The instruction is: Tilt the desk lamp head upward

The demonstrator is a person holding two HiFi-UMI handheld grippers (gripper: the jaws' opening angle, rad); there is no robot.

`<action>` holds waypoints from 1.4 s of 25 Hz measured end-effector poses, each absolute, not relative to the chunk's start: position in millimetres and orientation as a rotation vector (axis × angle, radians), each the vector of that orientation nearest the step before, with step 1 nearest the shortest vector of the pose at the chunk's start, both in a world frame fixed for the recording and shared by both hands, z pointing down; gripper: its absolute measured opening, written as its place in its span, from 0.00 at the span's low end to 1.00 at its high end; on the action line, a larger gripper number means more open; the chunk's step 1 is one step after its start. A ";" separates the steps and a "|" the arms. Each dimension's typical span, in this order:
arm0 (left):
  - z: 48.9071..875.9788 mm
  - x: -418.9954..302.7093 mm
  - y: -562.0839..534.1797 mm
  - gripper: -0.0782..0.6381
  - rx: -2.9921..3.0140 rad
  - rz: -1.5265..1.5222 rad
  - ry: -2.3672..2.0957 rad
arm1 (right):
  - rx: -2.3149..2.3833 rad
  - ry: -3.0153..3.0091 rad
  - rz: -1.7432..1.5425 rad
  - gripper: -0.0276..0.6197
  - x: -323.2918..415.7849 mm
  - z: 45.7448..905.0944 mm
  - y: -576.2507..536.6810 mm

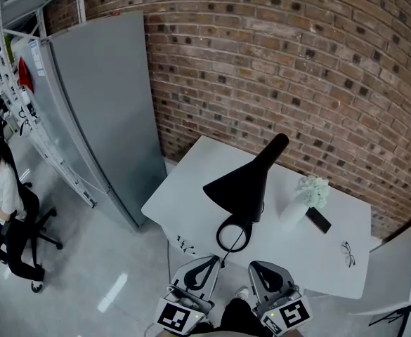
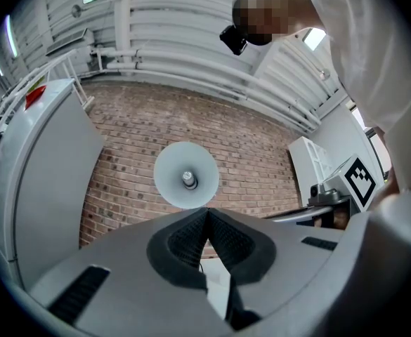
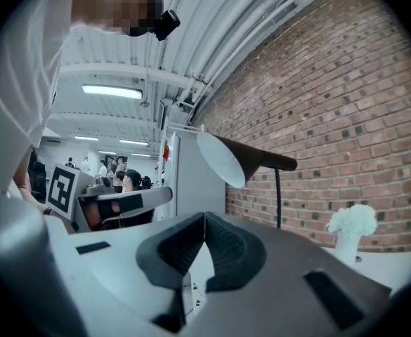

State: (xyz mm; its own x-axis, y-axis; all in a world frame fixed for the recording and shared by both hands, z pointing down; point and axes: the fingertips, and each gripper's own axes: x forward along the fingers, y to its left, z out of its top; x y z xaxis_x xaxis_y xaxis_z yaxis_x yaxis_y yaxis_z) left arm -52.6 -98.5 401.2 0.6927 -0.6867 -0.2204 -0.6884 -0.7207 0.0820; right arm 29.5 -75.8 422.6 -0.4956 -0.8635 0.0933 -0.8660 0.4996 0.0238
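White table [image 1: 185, 188] lay ahead; before its near edge the left gripper [image 1: 204, 269] and right gripper [image 1: 265, 276] hung closed, holding nothing. Beyond stood the lamp [image 1: 260, 168], head [image 1: 237, 188] drooping, vase [image 1: 293, 211] just beside, brick wall [image 1: 296, 62] behind. A hard push could topple lamp into vase.

Wall: brick wall [image 1: 296, 62], red-brown, behind the table
Furniture: white table [image 1: 184, 192]; tall grey cabinet [image 1: 107, 111] standing against the brick; black office chair [image 1: 42, 232] far left
Floor: grey floor [image 1: 86, 279], glossy
Light: ceiling strip lights [image 3: 112, 90], lit
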 end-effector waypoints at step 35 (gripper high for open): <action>402.8 -49.7 -88.7 0.12 -2.883 0.363 1.151 | 1.534 -2.648 0.030 0.07 32.0 420.9 -66.4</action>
State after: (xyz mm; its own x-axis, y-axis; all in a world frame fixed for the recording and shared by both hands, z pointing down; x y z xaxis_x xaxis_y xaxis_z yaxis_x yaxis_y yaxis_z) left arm -49.7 -88.7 402.8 0.7016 -0.6776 -0.2204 -0.6813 -0.7285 0.0709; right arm 32.0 -66.4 420.9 -0.4951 -0.8651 0.0805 -0.8667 0.4982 0.0241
